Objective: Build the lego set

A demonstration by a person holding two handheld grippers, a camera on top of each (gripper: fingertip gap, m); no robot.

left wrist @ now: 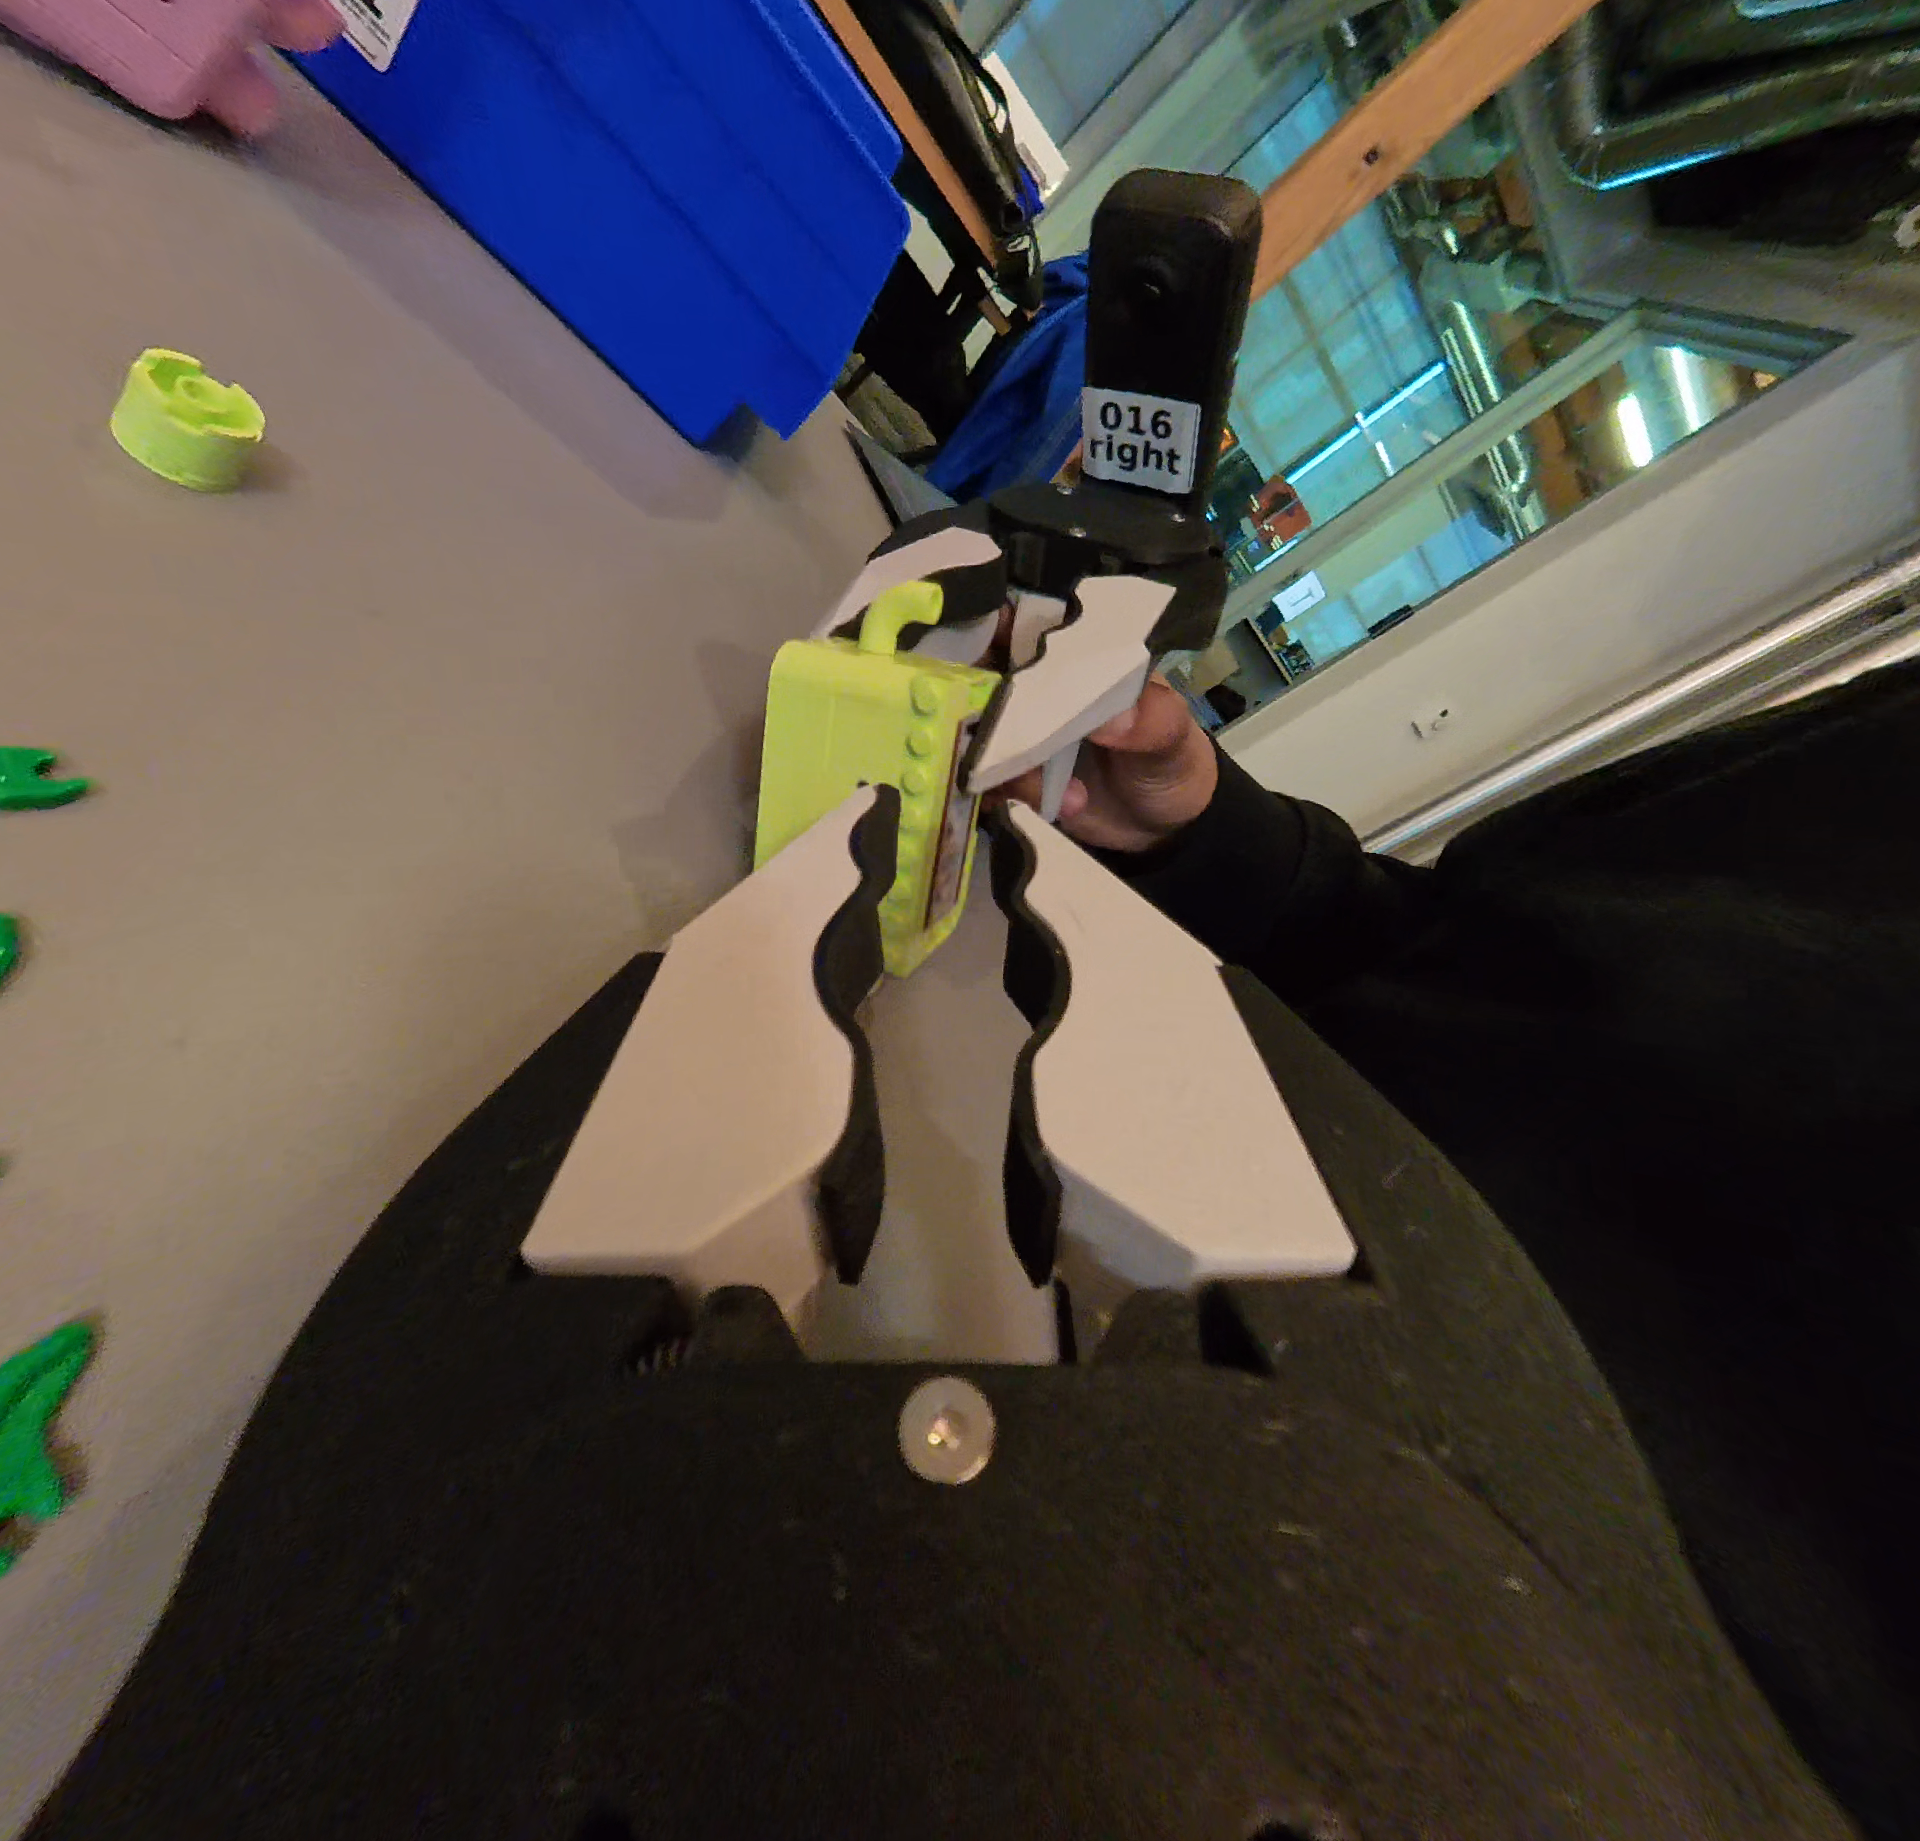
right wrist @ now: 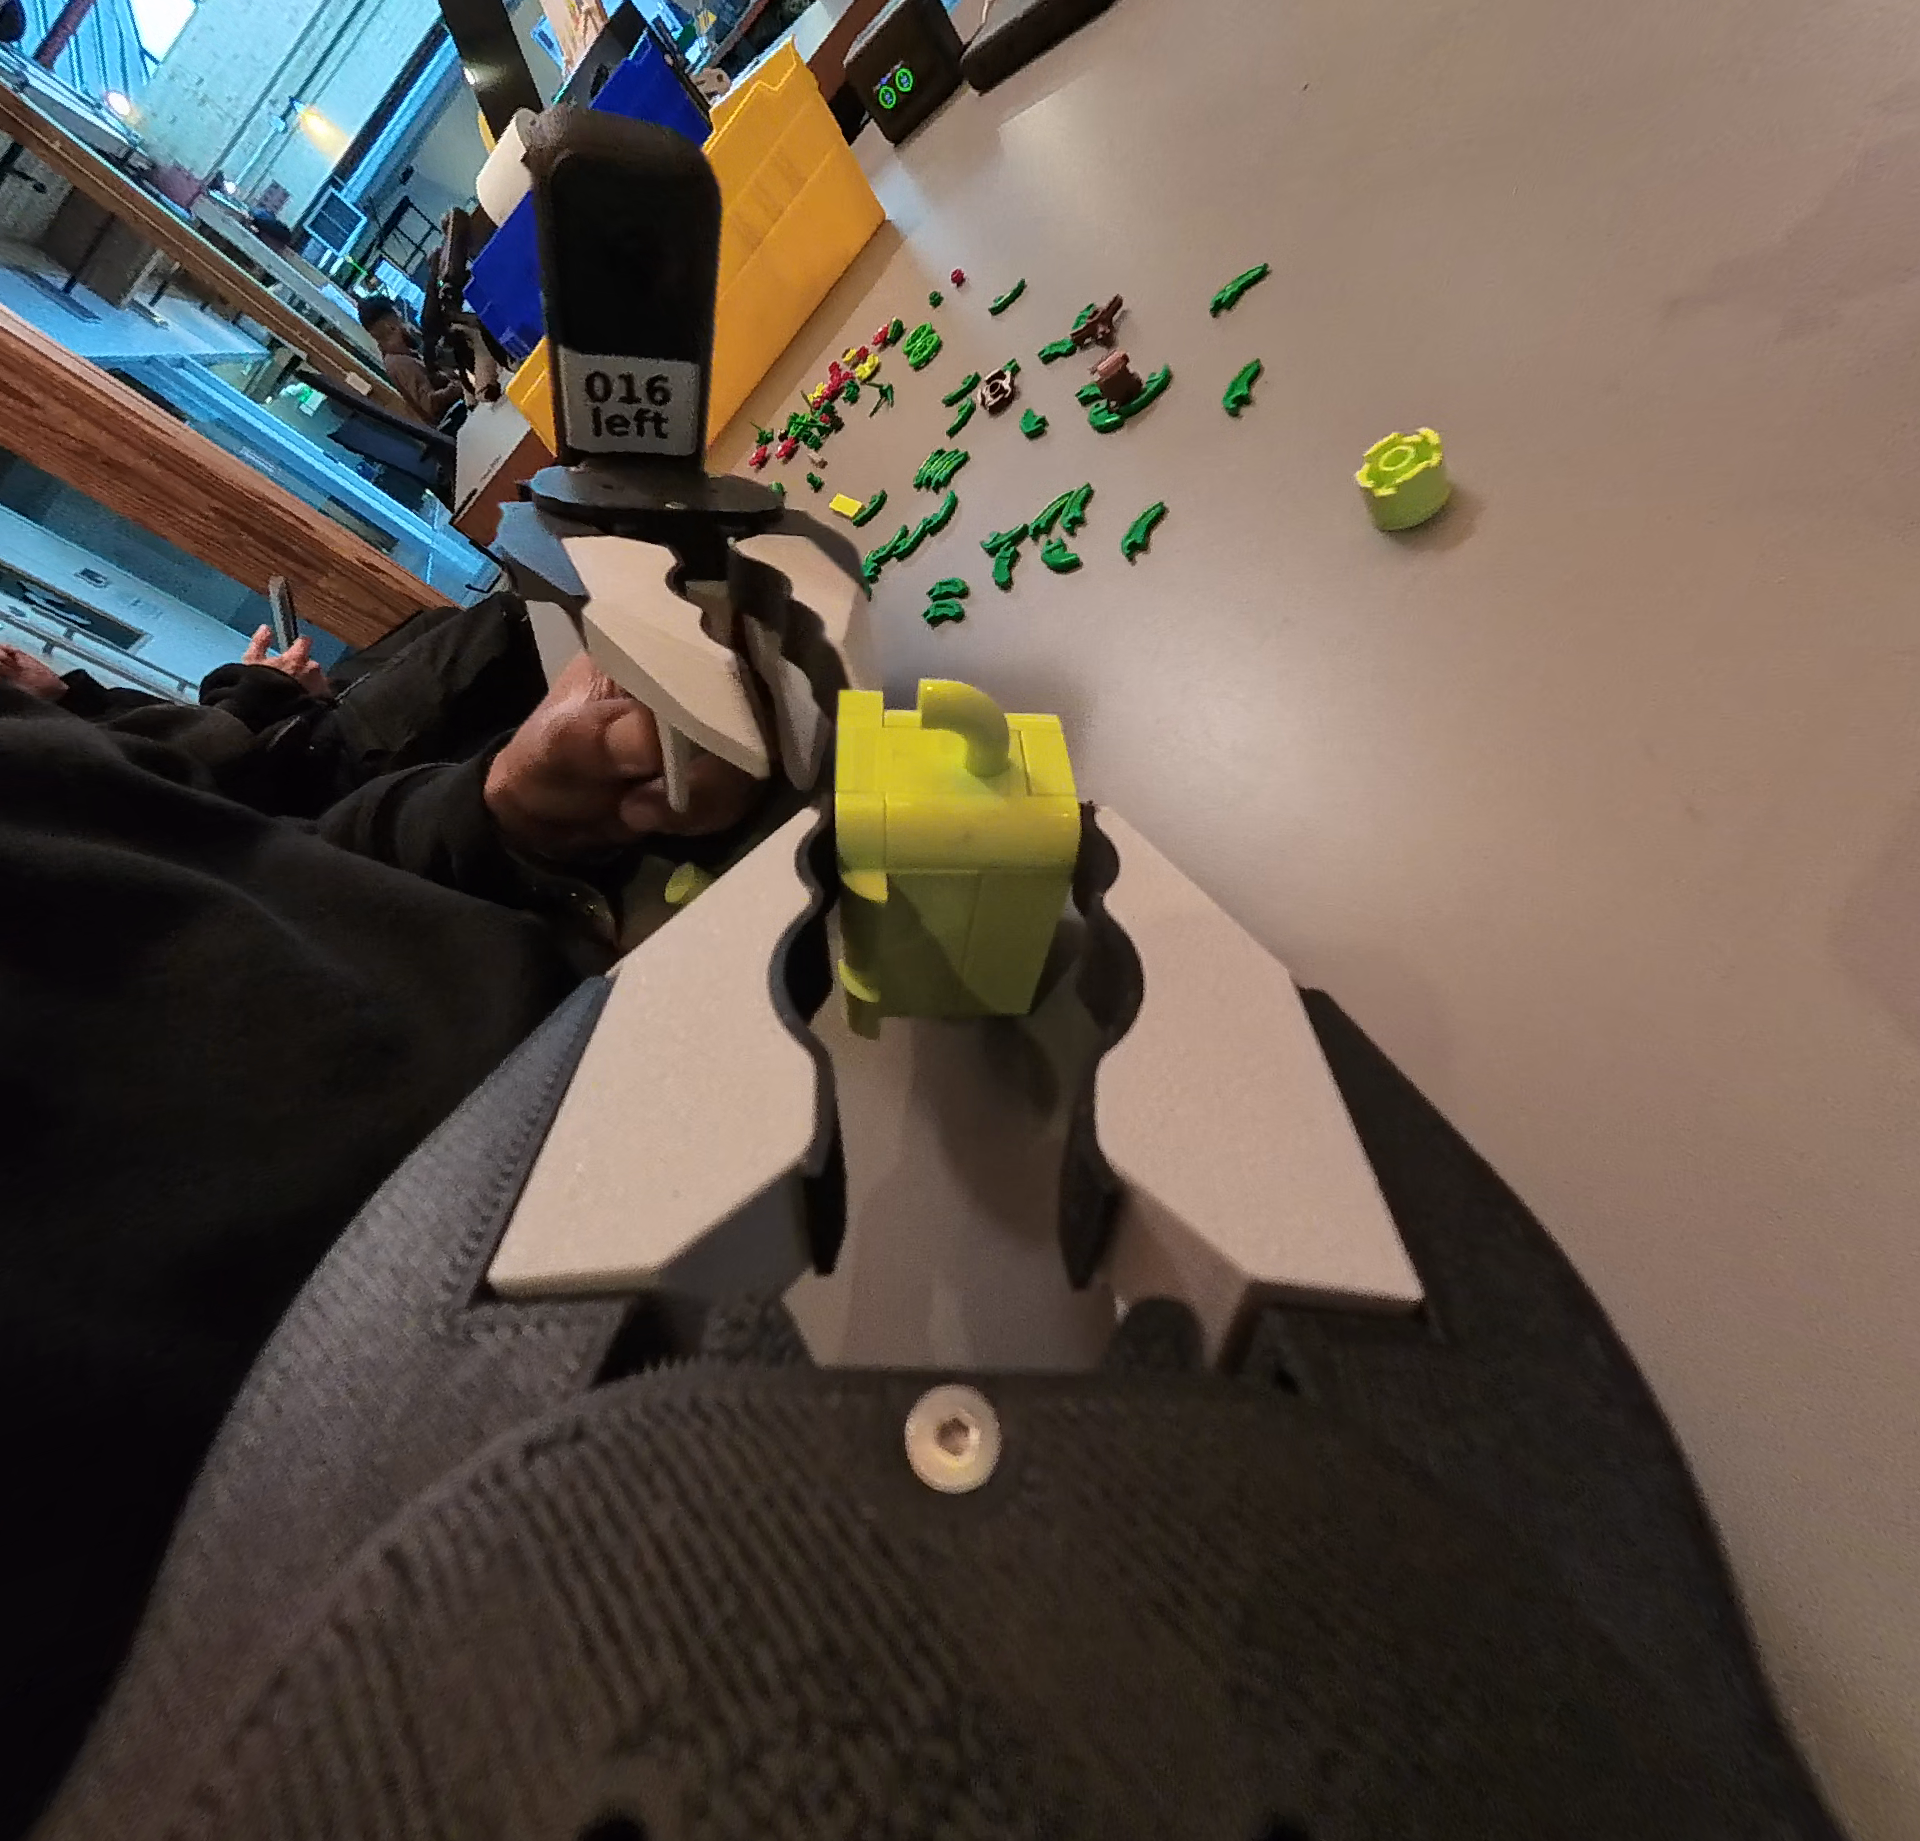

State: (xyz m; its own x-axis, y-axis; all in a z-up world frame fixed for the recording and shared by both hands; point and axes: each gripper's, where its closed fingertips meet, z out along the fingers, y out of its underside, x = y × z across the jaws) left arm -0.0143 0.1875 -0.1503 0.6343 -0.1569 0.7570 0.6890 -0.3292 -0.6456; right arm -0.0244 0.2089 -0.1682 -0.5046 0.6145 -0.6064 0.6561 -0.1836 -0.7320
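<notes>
A lime-green lego block (right wrist: 956,887) with a curved hook (right wrist: 966,721) on top is held above the grey table (right wrist: 1507,856). My right gripper (right wrist: 961,825) is shut on the block, one finger on each side. In the left wrist view the block (left wrist: 842,752) shows beyond my left gripper (left wrist: 935,815), with the right gripper (left wrist: 914,700) clamped on it. My left gripper is slightly open and empty, its tips close to the block's studded side. It also shows in the right wrist view (right wrist: 790,763), beside the block's left edge.
A round lime piece (right wrist: 1403,477) lies alone on the table, also in the left wrist view (left wrist: 187,420). Several green leaf pieces (right wrist: 1039,534) and small red and brown pieces lie scattered beyond. A yellow bin (right wrist: 790,191), a blue bin (left wrist: 623,150) and a pink object (left wrist: 135,4) stand at the back. Only a small space, under 4 cm, lies between the two pairs of fingers.
</notes>
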